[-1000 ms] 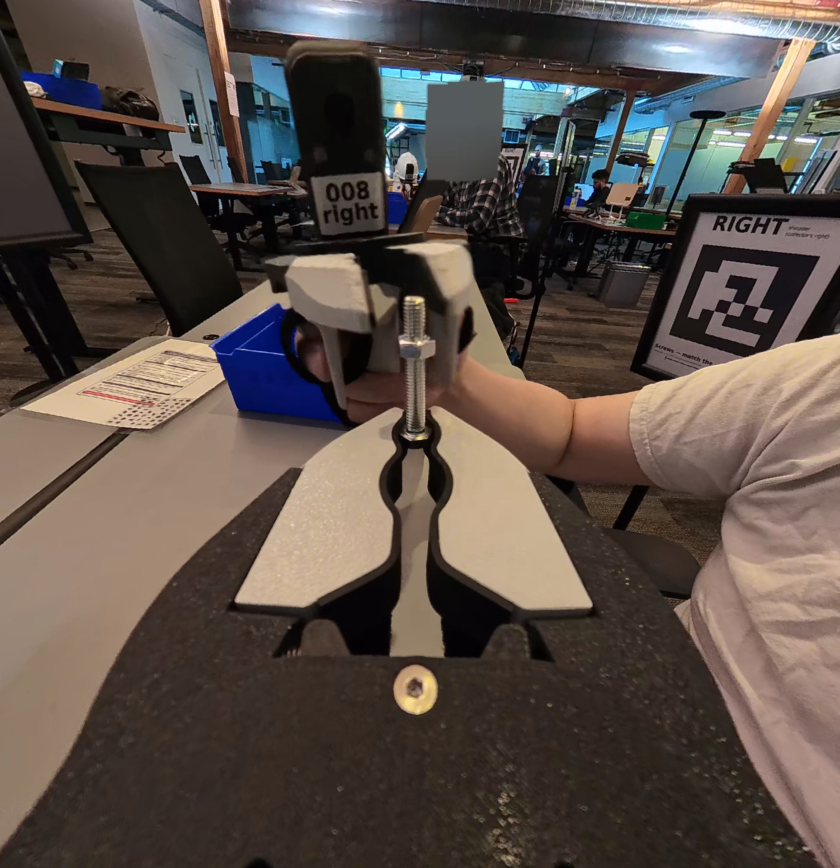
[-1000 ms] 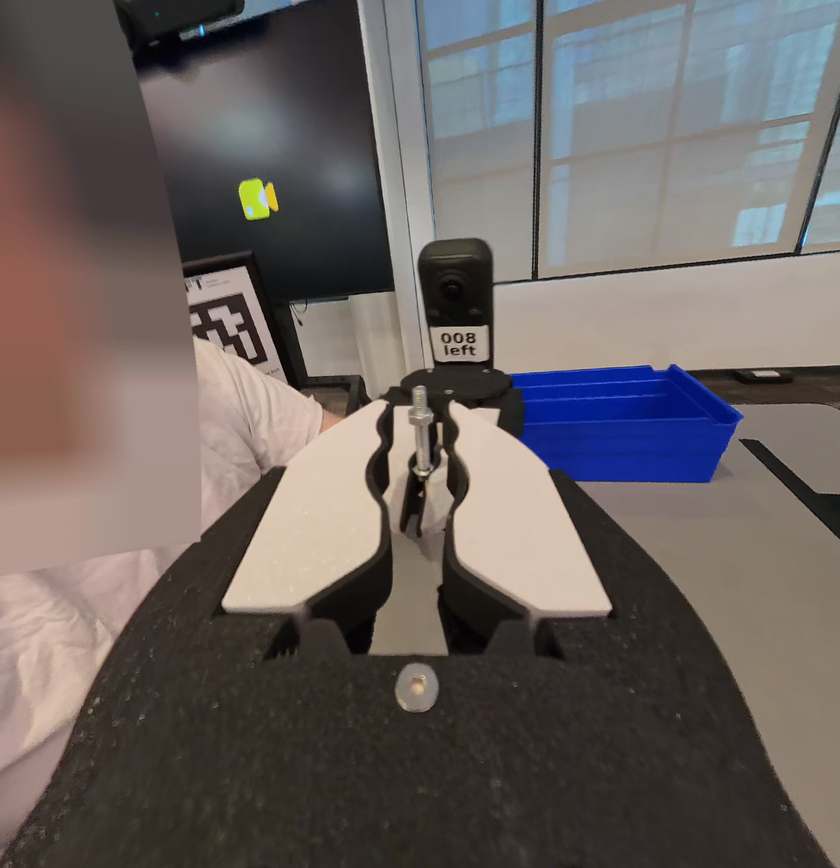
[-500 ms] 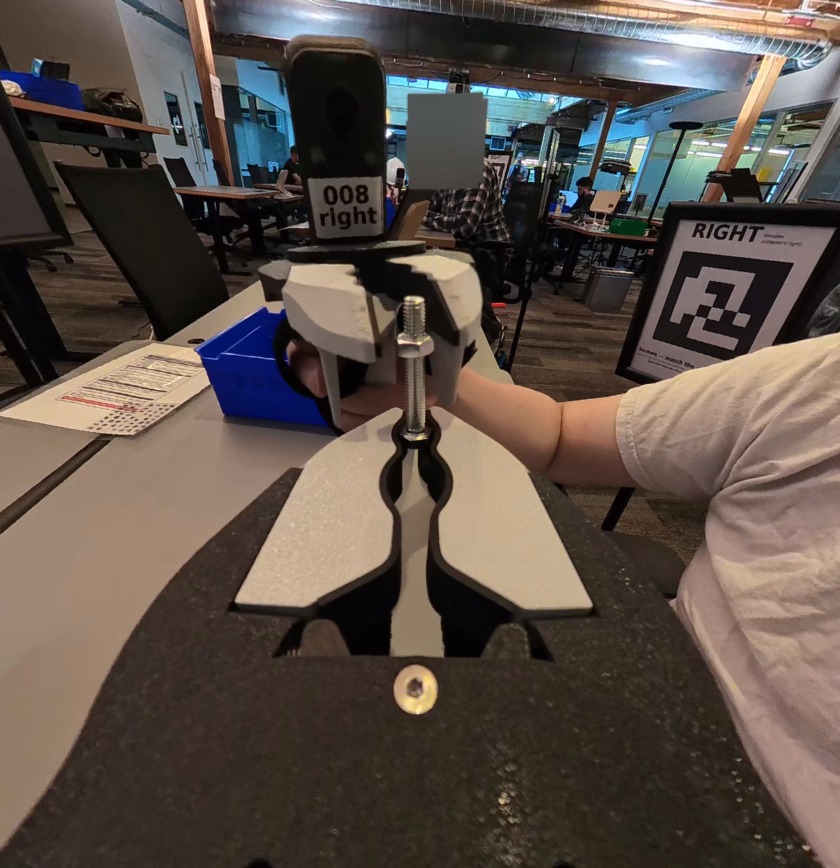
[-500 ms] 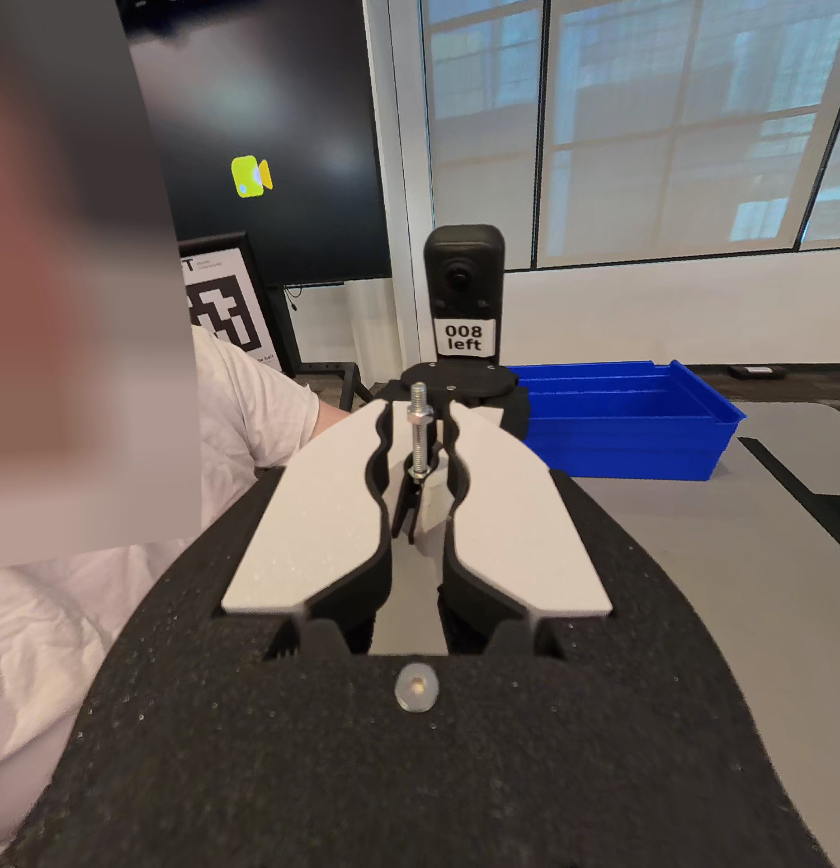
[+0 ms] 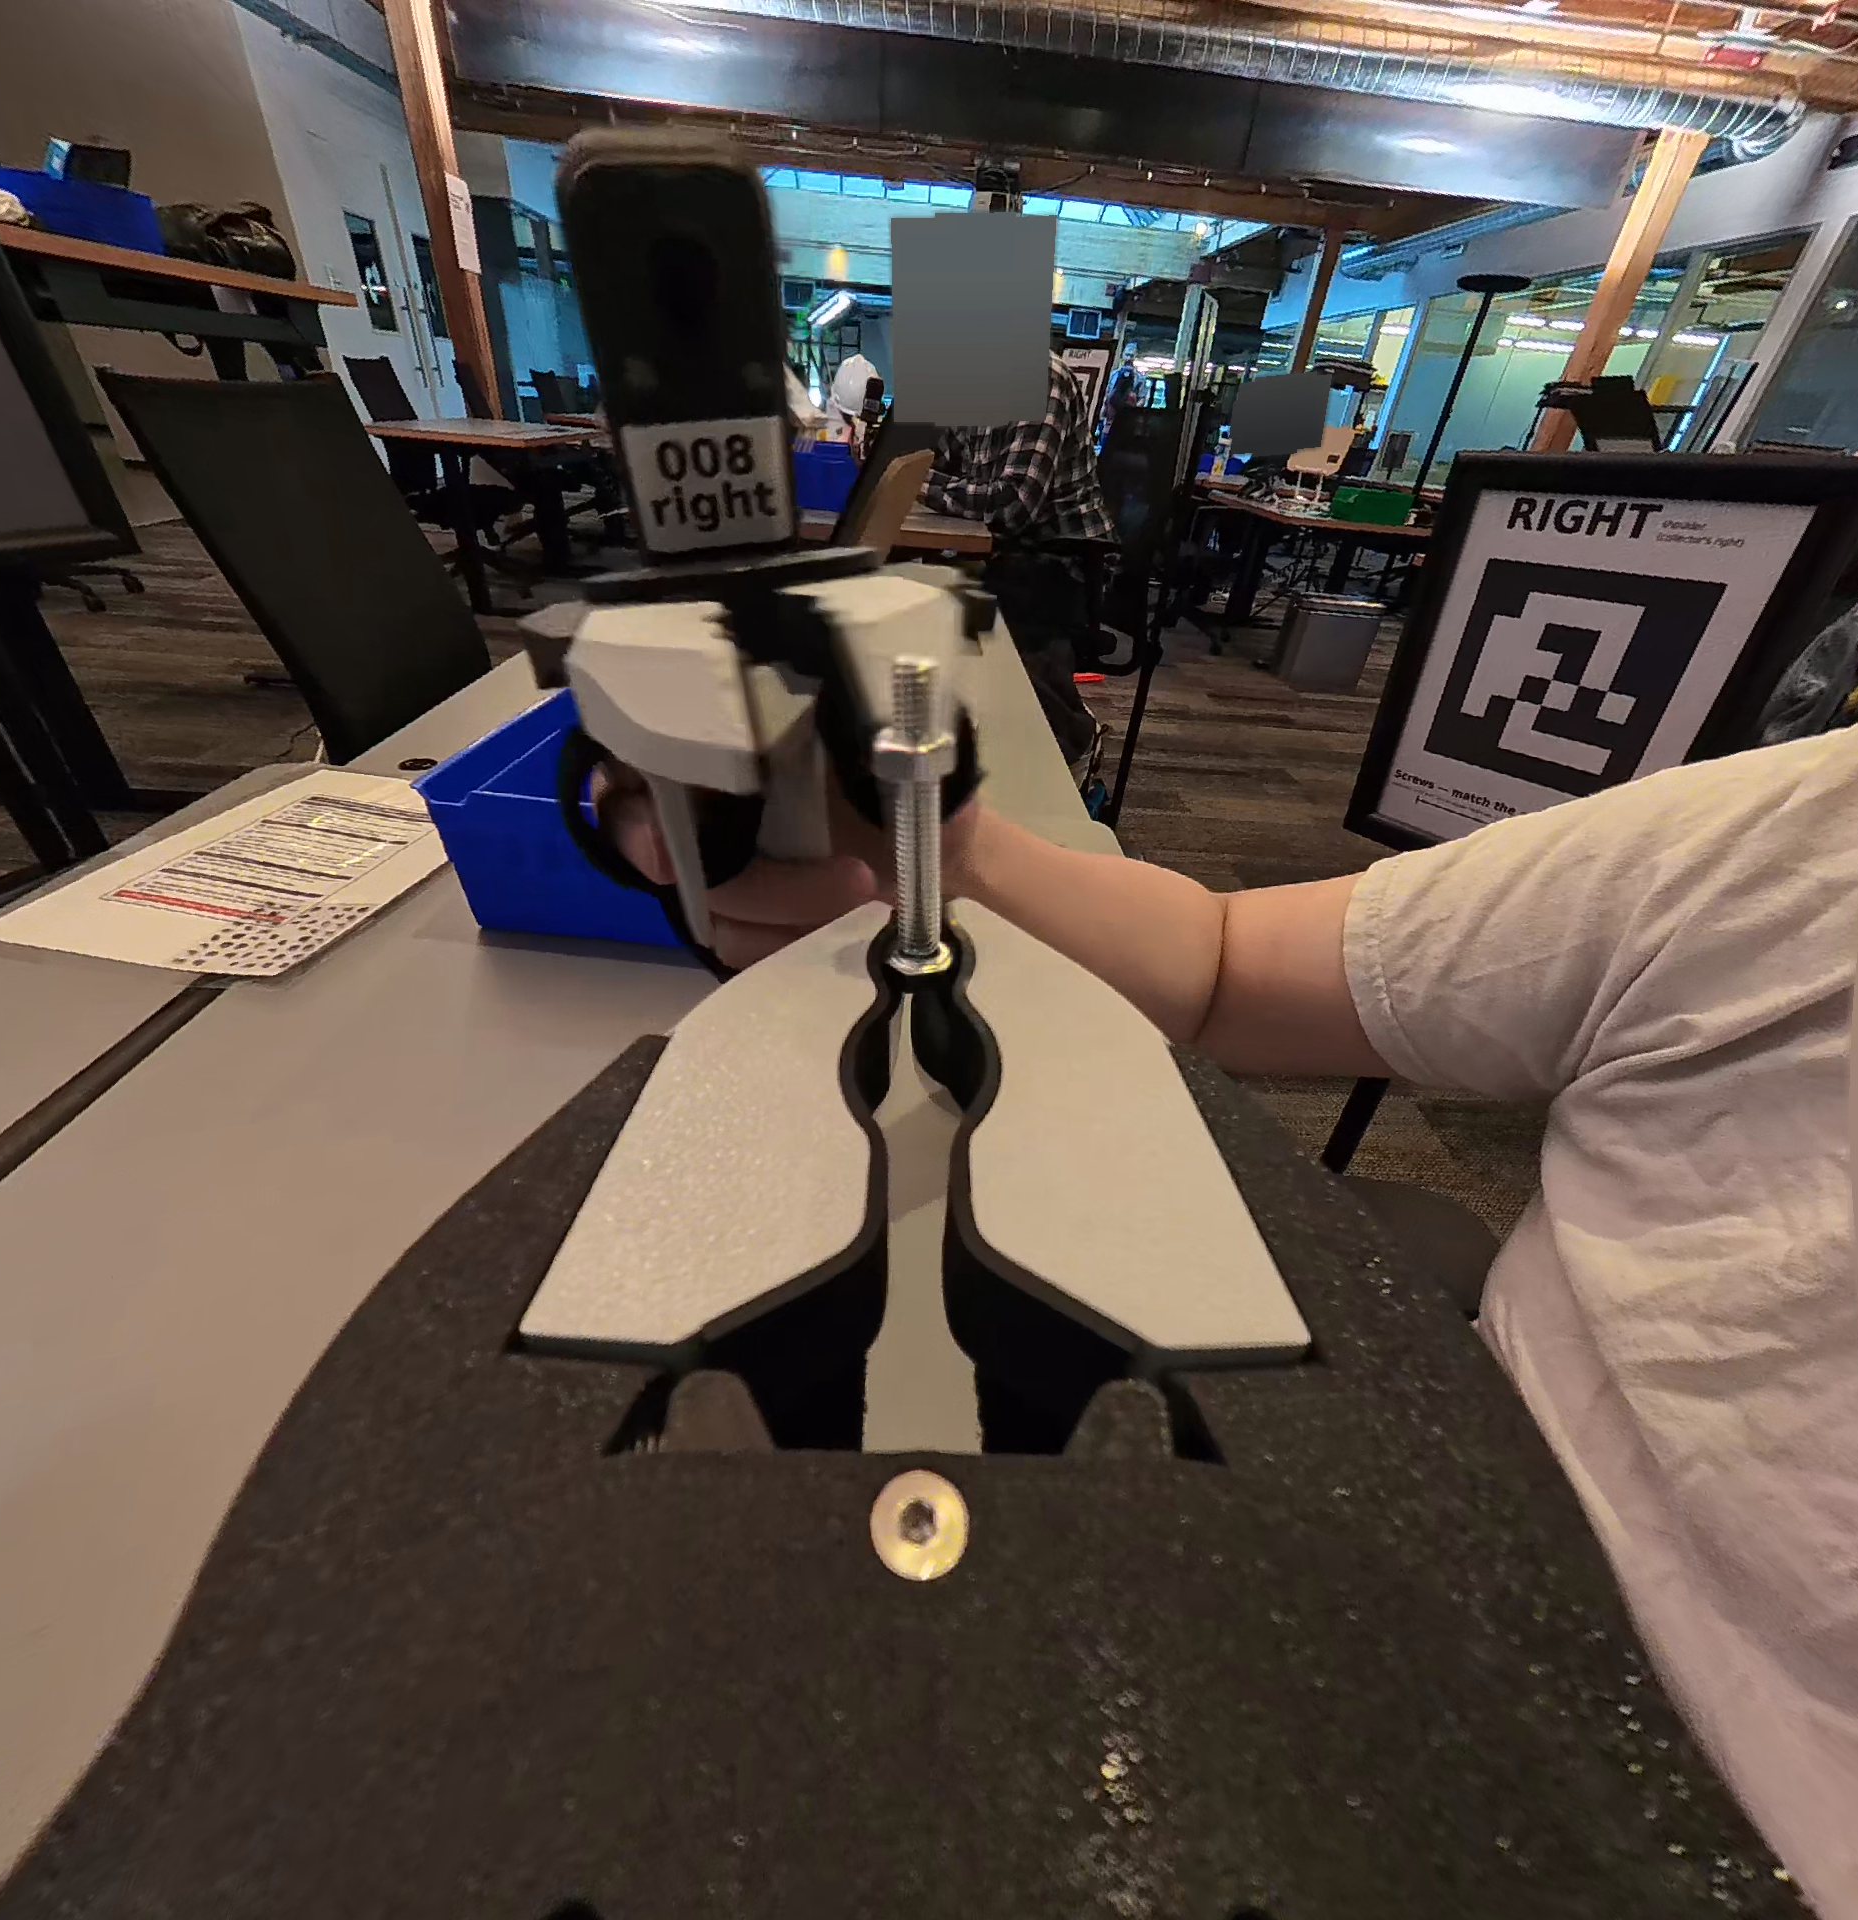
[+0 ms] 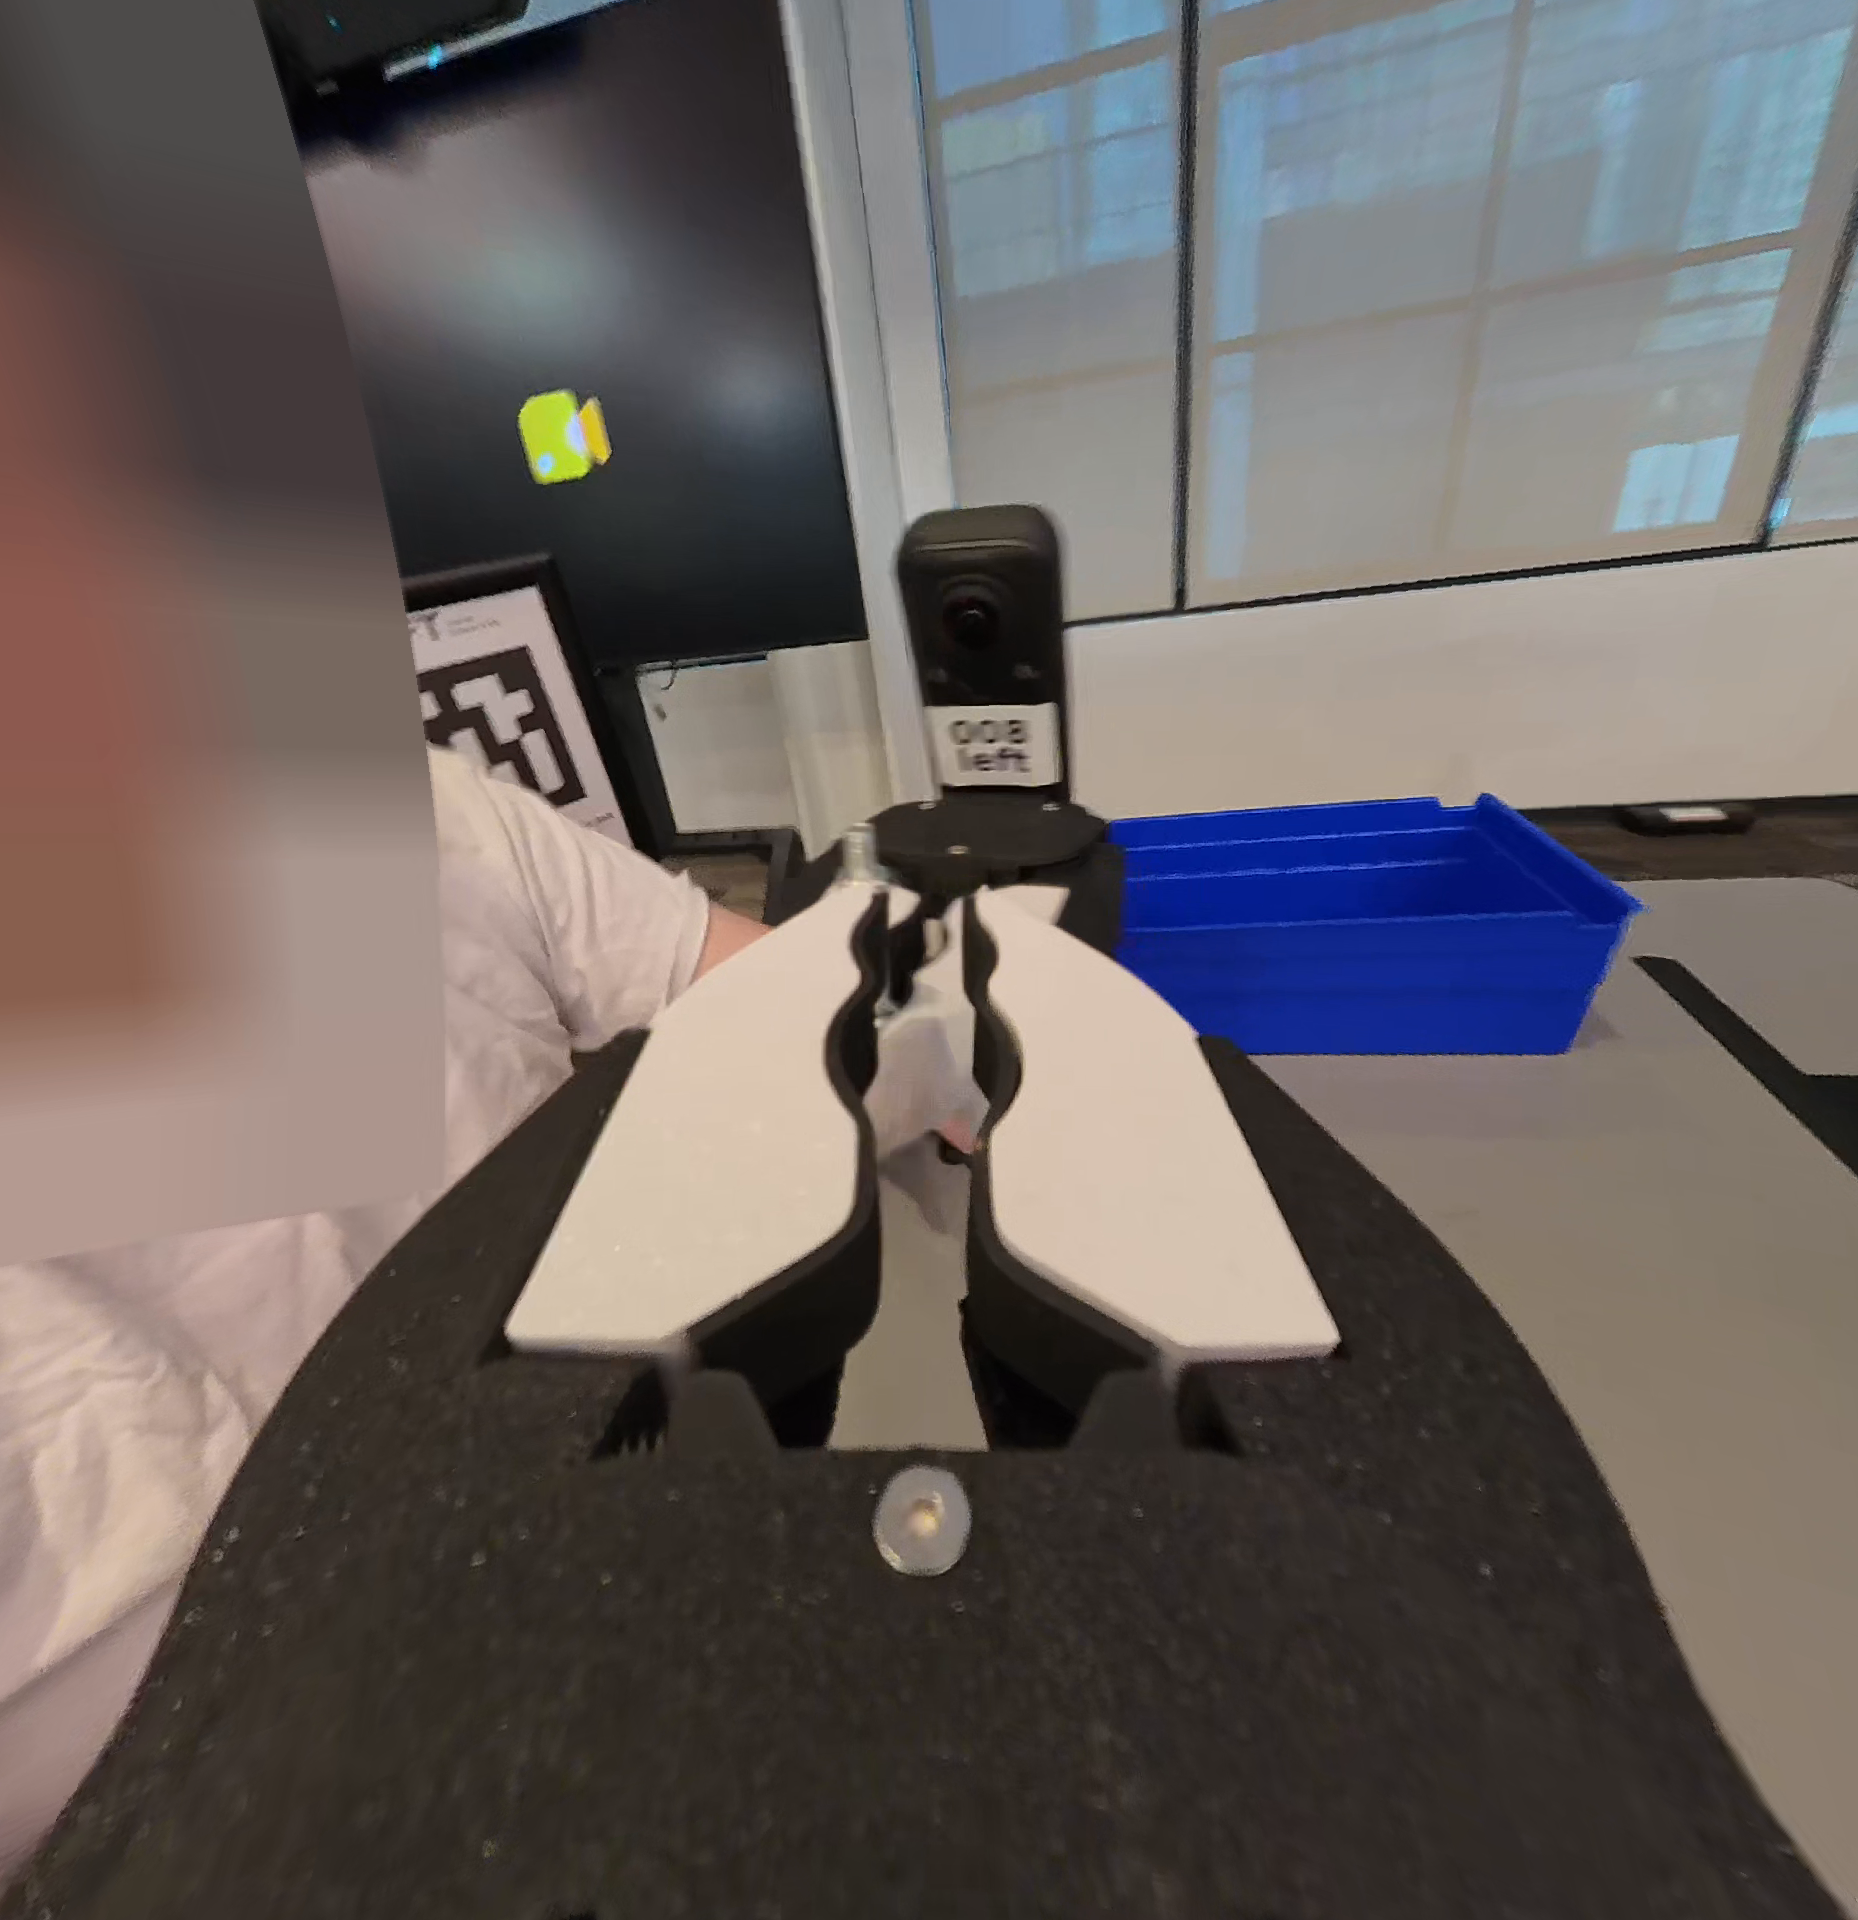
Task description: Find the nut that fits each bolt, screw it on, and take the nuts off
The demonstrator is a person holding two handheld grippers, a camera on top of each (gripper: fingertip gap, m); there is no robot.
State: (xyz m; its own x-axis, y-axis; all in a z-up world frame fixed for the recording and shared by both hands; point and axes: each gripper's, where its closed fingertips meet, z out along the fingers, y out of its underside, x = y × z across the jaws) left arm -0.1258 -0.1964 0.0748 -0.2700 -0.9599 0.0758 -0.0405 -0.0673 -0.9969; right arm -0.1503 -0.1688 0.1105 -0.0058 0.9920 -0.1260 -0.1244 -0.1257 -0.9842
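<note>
Two grippers face each other above the grey desk (image 5: pixel 281 1143). The left gripper (image 5: pixel 917 961) has its fingers (image 5: pixel 759 1122) clamped on the head end of a silver bolt (image 5: pixel 917 831), which stands upright out of the fingertips. A nut (image 5: pixel 912 750) sits on the thread well above those fingertips, just short of the bolt's top end.

Beyond the bolt and a little to its left in the left wrist view hangs the right gripper (image 5: pixel 738 748), held by a hand (image 5: pixel 800 894); it is blurred, and its pale fingers show a narrow gap between them, apart from the nut and empty as far as can be seen. In the right wrist view the right gripper (image 6: pixel 920 925) has the same slim gap running between its fingers (image 6: pixel 738 1122); the bolt (image 6: pixel 860 847) shows only as a blurred tip just past the left fingertip, not between the two.

A blue bin (image 6: pixel 1351 935) rests on the desk beyond the right fingertip, and a printed sheet (image 5: pixel 250 873) lies left of the left gripper's fingers, near the bin (image 5: pixel 520 831)
</note>
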